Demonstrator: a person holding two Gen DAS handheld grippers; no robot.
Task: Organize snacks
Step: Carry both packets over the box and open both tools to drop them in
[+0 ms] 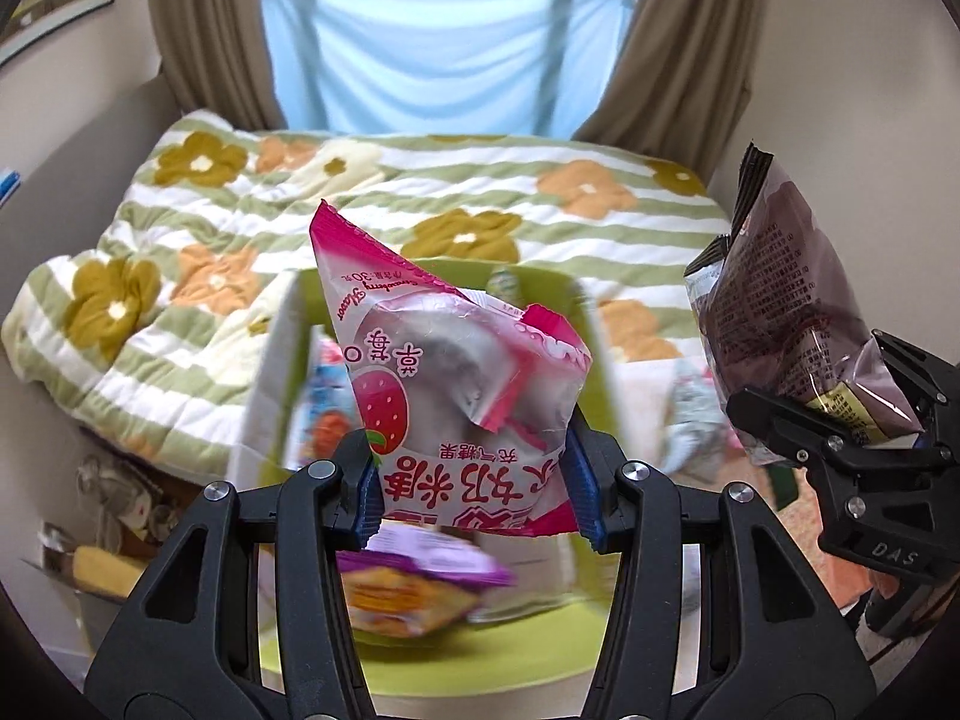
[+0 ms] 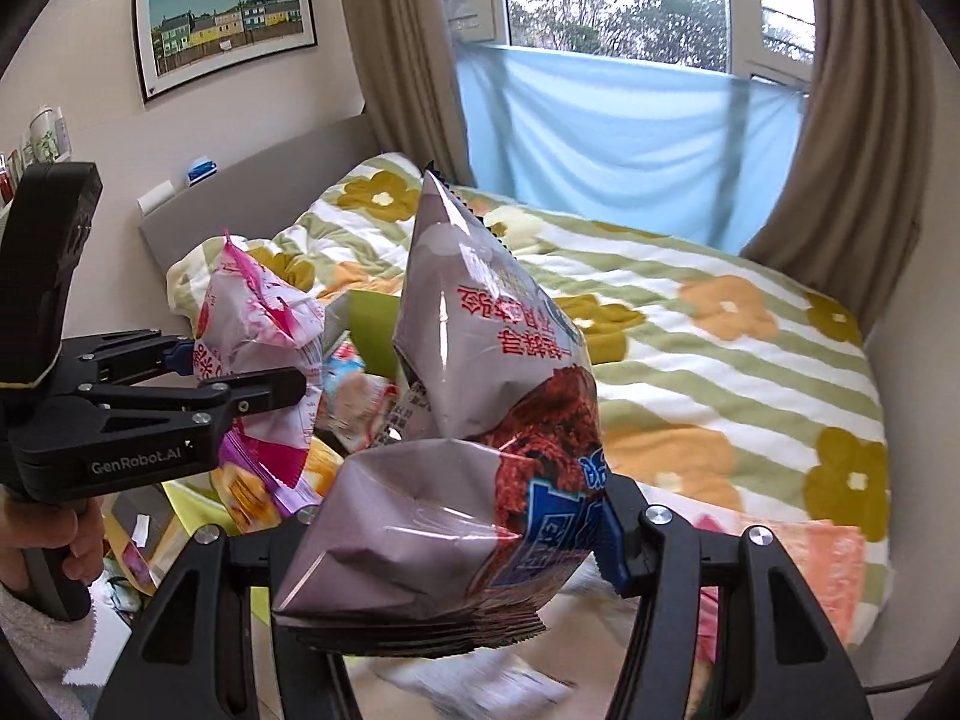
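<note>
My left gripper [image 1: 477,480] is shut on a pink strawberry candy bag [image 1: 456,372] and holds it above a green box [image 1: 540,285] with several snack packs inside, among them a purple and orange pack [image 1: 414,588]. The same gripper [image 2: 264,372] and pink bag [image 2: 258,324] show at the left of the right wrist view. My right gripper [image 2: 462,540] is shut on a brown-grey snack bag [image 2: 486,396], held in the air. That gripper [image 1: 840,426] and its bag [image 1: 780,306] show at the right of the left wrist view.
A bed with a green striped flower quilt [image 1: 420,198] lies beyond the box. Curtains [image 2: 864,120] and a blue cloth [image 1: 444,48] hang over the window behind it. More snack packs [image 1: 690,414] lie to the right of the box. A framed picture [image 2: 225,12] hangs on the left wall.
</note>
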